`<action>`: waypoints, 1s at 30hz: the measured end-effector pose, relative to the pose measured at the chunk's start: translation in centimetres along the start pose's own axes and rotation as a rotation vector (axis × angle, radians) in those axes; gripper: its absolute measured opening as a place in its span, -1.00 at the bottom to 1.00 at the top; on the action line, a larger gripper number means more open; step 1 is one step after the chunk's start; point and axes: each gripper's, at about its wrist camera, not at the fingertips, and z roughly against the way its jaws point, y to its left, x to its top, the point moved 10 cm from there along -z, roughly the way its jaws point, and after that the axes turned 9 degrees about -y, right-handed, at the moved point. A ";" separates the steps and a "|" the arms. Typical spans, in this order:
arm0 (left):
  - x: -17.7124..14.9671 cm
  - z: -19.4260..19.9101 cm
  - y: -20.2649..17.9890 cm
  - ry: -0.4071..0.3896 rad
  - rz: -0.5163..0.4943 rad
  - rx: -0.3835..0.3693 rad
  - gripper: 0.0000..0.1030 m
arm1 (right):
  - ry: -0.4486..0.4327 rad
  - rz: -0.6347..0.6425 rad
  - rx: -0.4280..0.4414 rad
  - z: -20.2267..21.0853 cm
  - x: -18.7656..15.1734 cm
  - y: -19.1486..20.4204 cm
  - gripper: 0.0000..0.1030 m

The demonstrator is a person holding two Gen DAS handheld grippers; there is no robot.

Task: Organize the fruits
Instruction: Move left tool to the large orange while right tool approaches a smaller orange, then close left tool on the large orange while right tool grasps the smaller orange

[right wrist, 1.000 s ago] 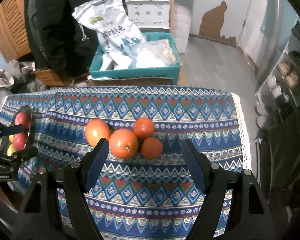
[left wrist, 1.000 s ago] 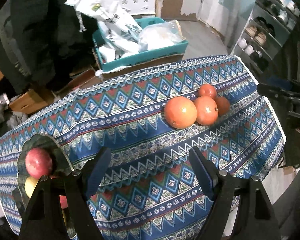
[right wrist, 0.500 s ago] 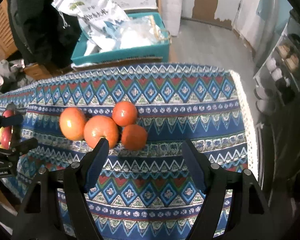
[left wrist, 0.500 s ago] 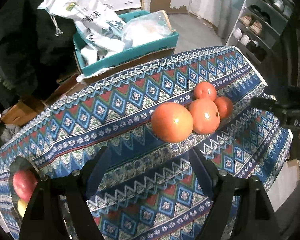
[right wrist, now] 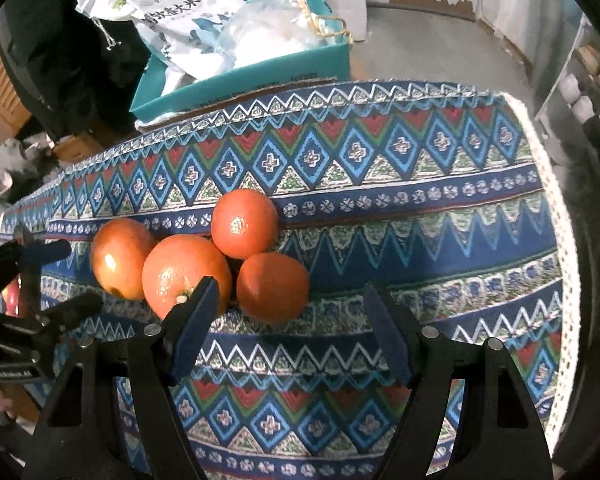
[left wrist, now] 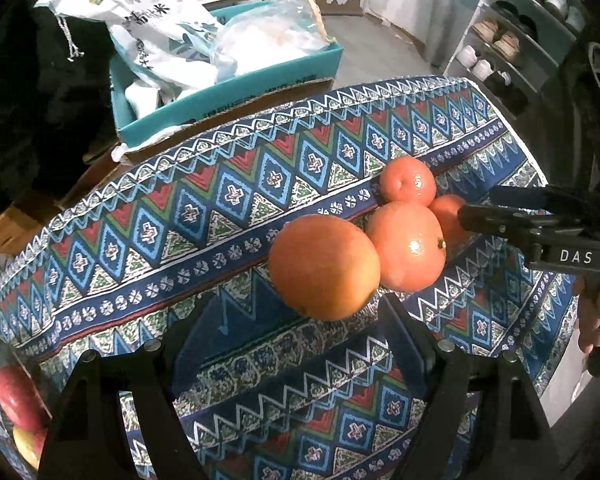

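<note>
Several oranges lie in a cluster on the patterned tablecloth. In the left wrist view the biggest orange is nearest, with another beside it and a smaller one behind. My left gripper is open just in front of the big orange. In the right wrist view my right gripper is open, its jaws on either side of the nearest small orange. A red apple sits in a bowl at far left.
A teal box with white bags stands behind the table. Shoe shelves are at the right. The table's right edge with white trim is near the right gripper.
Both grippers have moved forward and closer to the oranges. The fruit has not moved. Both grippers stay open.
</note>
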 end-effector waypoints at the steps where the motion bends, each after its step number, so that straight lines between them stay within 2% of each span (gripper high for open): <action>1: 0.0 -0.3 0.0 0.003 0.004 -0.007 0.59 | 0.004 -0.007 0.006 -0.3 0.0 0.0 0.47; 6: 0.2 -1.2 0.2 0.006 0.032 -0.042 0.63 | 0.025 -0.032 0.028 -1.5 -0.2 0.1 0.44; 14: 0.5 -2.1 -0.2 0.004 0.046 -0.084 0.67 | 0.063 -0.038 0.042 -3.1 -0.8 0.5 0.07; 18: 0.7 -2.6 -0.6 0.005 0.070 -0.115 0.67 | 0.056 -0.050 0.061 -3.1 -0.8 0.7 -0.11; 27: 0.9 -3.0 -0.4 -0.010 0.143 -0.183 0.66 | 0.048 -0.021 0.056 -3.0 -0.9 0.8 -0.12; 28: 0.9 -3.0 -0.4 -0.013 0.148 -0.194 0.63 | 0.048 -0.023 0.056 -3.0 -0.9 0.8 -0.12; 30: 0.8 -2.8 -0.6 -0.021 0.152 -0.224 0.43 | 0.049 -0.024 0.056 -3.0 -0.9 0.8 -0.12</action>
